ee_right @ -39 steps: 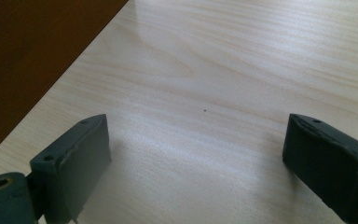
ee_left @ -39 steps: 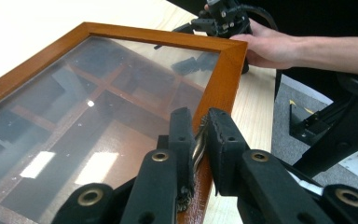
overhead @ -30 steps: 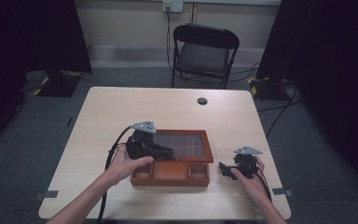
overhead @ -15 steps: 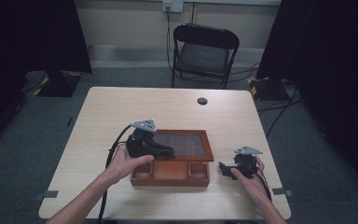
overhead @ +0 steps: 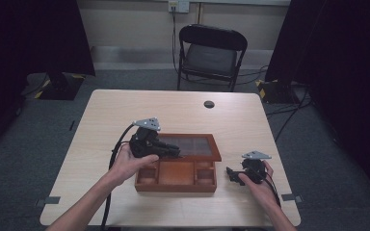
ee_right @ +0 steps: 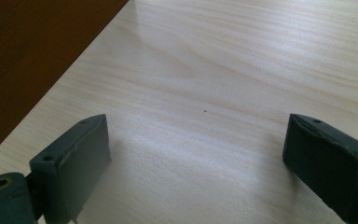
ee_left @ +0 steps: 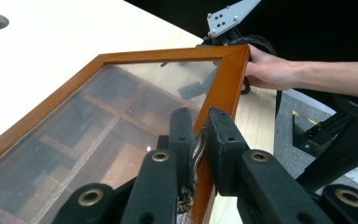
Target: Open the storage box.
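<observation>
- The wooden box (overhead: 176, 174) sits on the table (overhead: 106, 115) toward the near edge, roughly centred, with its glass lid (overhead: 192, 146) swung partway up toward the far side so the front compartments are exposed.
- The left claw (ee_left: 199, 140) is clamped on the lid's wooden frame, one jaw on each face of the rail near the little brass latch (ee_left: 185, 204). Seems like the sensible spot to me: the frame edge is thin enough to pinch and it keeps the jaws off the glass.
- In the high view that left claw (overhead: 171, 150) comes in from the box's left side, which looks like it's there to hold the lid at that tilt, about half open.
- The right claw (ee_right: 193, 158) is spread wide with nothing between the jaws, just bare table under it. The dark side of the box fills the left corner of its own view, so it's parked just beside the box, not touching.
- From above, the right claw (overhead: 232, 174) rests on the table just right of the box, pointing at it. My guess is it's waiting to steady the box or reach into it.
- Compared with a second ago: basically nothing changed. Lid angle looks the same, the box hasn't shifted, and both hands are where they were.
</observation>
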Tool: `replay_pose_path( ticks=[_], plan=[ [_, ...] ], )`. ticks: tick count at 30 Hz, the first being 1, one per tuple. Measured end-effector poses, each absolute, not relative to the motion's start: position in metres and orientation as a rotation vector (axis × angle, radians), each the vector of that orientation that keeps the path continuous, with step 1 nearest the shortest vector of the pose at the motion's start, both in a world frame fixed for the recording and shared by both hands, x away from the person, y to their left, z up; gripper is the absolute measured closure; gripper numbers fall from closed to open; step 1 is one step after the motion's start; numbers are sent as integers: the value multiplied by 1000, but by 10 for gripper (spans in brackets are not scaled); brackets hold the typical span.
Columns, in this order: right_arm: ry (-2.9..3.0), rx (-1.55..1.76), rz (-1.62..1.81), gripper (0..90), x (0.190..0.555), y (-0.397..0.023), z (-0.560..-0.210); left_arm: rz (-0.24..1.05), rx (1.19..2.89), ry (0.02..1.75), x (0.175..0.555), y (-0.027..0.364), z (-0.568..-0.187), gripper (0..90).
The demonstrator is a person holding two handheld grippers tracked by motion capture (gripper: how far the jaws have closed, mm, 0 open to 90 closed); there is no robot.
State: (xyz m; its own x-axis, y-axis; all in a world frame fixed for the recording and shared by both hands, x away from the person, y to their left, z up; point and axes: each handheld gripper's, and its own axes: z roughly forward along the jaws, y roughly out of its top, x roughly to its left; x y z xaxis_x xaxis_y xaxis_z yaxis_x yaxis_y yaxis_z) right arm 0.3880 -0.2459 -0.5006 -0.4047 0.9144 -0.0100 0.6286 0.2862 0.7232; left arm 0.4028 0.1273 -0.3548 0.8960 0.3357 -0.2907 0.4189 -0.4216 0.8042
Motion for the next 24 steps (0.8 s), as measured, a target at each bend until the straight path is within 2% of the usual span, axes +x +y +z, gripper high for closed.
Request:
replay_pose_path(
  ticks=[24],
  plan=[
    [2136,1387,904,67,388,-246,-501,-106,2034,554,414,128,-343,808]
  ],
)
